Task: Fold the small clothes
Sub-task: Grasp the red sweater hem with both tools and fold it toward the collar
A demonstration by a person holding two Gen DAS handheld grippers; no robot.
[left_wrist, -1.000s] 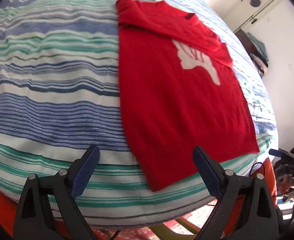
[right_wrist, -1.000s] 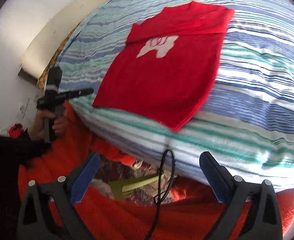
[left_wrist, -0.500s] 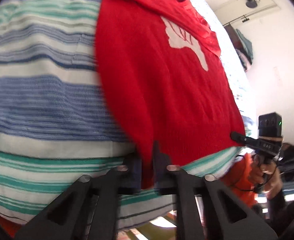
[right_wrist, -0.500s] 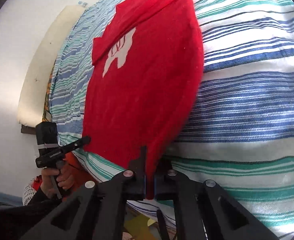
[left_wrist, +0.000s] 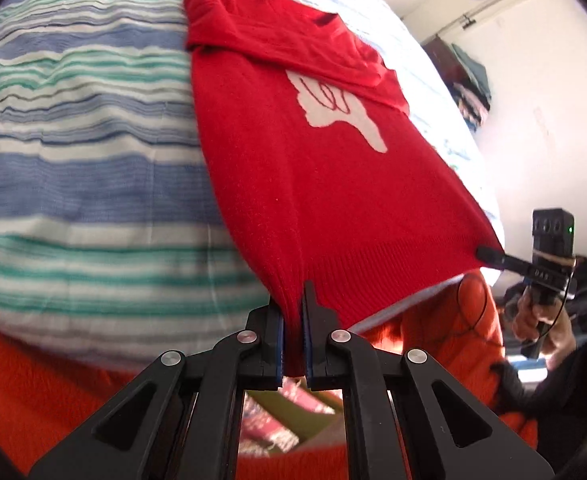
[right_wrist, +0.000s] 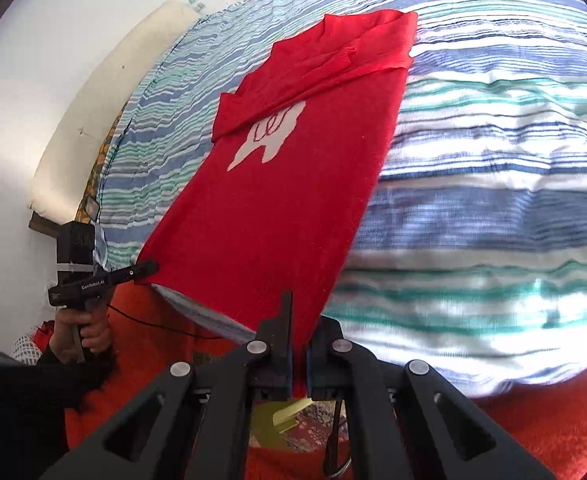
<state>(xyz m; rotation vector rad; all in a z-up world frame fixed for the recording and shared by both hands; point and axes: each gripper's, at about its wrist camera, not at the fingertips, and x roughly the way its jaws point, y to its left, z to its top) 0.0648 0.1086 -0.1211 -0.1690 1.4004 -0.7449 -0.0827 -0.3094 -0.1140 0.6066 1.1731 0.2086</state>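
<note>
Both my jaws pinch the red sweater's hem

My left gripper point(left_wrist: 292, 336) and right gripper point(right_wrist: 300, 354) each clamp a bottom corner of the red sweater point(left_wrist: 313, 168), which lies with its sleeves folded across the chest on the striped bed point(left_wrist: 73, 152).

Striped bed cover point(left_wrist: 73, 184) left of red sweater point(left_wrist: 313, 184): bare, open passage. Same cover right of sweater, right wrist view point(right_wrist: 493, 184): bare too. Beyond sweater's far edge: white wall, cream pad point(right_wrist: 93, 120). Beside sweater's right edge: hanging clothes point(left_wrist: 471, 88) against wall. Below sweater's hem: orange blanket point(left_wrist: 33, 380), dangling black cable point(right_wrist: 335, 432).
</note>
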